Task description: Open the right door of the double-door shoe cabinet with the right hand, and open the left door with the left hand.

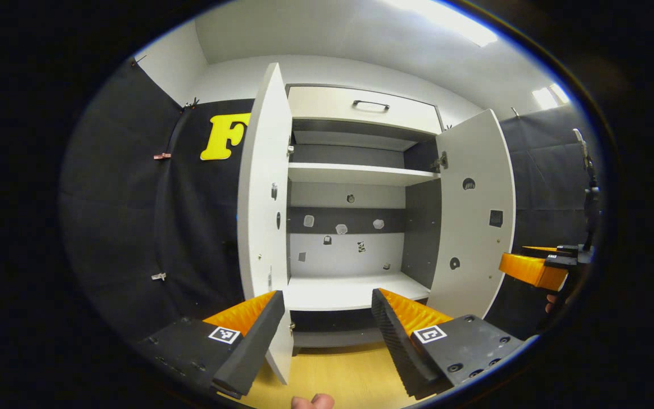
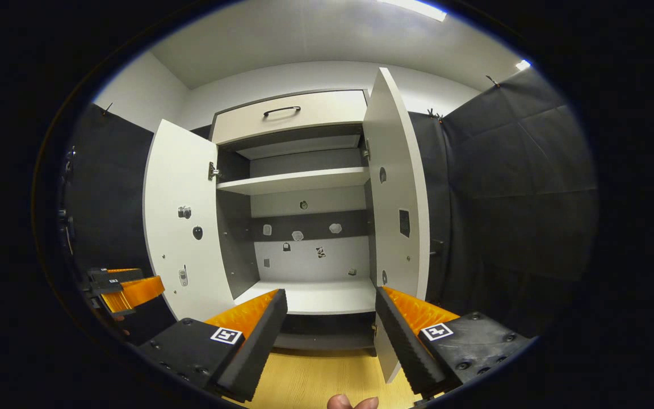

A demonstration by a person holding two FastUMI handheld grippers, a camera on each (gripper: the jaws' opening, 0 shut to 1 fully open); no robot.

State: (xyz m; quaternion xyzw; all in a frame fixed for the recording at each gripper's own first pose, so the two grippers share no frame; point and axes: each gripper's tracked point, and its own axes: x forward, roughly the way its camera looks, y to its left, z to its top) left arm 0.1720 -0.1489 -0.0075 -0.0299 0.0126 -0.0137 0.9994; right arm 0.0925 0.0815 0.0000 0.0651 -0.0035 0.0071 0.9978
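Doors both stand swung wide on the white double-door shoe cabinet (image 1: 355,170), left white panel door (image 1: 261,187) and right white panel door (image 2: 398,187), so the task looks complete, with left tool (image 1: 327,329) and right tool (image 2: 332,329) spread wide and empty.

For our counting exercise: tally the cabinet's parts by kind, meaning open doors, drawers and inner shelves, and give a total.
Open doors: 2 (left door, right door)
Drawers: 1 (drawer)
Inner shelves: 2 (upper shelf, lower shelf)
Total: 5

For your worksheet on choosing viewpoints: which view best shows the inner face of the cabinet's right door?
The left gripper view: the right door faces it broadly. In the right gripper view the same door appears narrow, nearly edge-on.
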